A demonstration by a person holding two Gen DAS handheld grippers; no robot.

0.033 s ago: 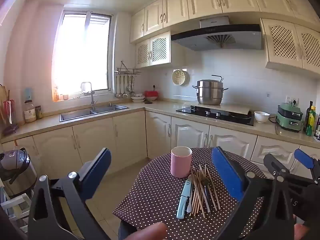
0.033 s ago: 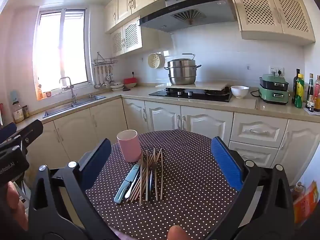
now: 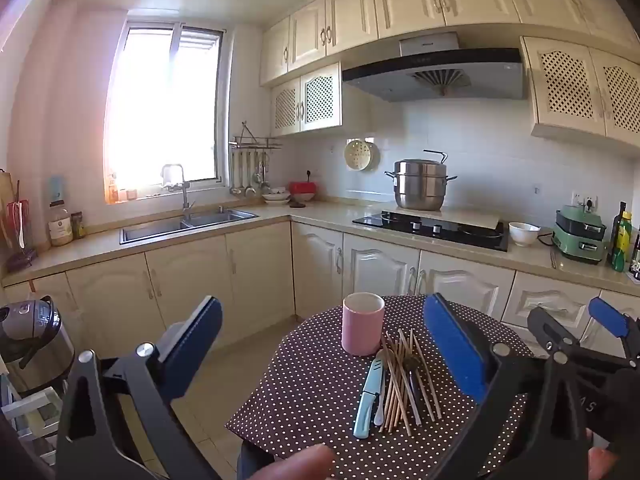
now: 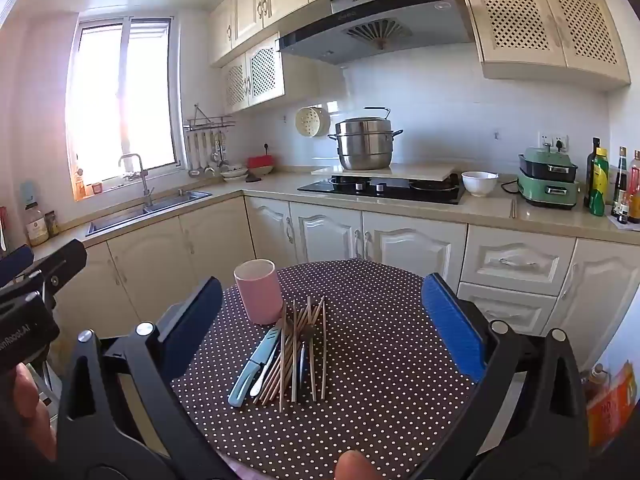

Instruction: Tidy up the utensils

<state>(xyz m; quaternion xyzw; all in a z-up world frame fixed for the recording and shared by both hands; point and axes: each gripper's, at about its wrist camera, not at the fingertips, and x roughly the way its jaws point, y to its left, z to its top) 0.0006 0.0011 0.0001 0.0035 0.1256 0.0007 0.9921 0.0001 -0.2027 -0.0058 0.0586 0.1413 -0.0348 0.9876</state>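
Note:
A round table under a brown dotted cloth [image 3: 312, 396] [image 4: 384, 360] carries a pink cup [image 3: 363, 330] [image 4: 258, 292] standing upright. Just in front of the cup lies a loose pile of wooden chopsticks [image 3: 400, 384] [image 4: 302, 352], with a light blue knife [image 3: 369, 398] [image 4: 252, 366] and a small white spoon [image 3: 379, 412] at its left side. My left gripper [image 3: 322, 320] hangs open above the table's near left edge, nothing between its blue pads. My right gripper [image 4: 322, 292] is open too, over the near side of the pile, holding nothing.
Beyond the table run cream cabinets with a sink [image 3: 188, 224], a black hob [image 4: 380, 190] bearing a steel pot [image 4: 366, 144], a white bowl [image 4: 479, 182], a green appliance [image 4: 548, 182] and bottles [image 4: 598, 178]. A cooker [image 3: 28, 332] stands low at the left.

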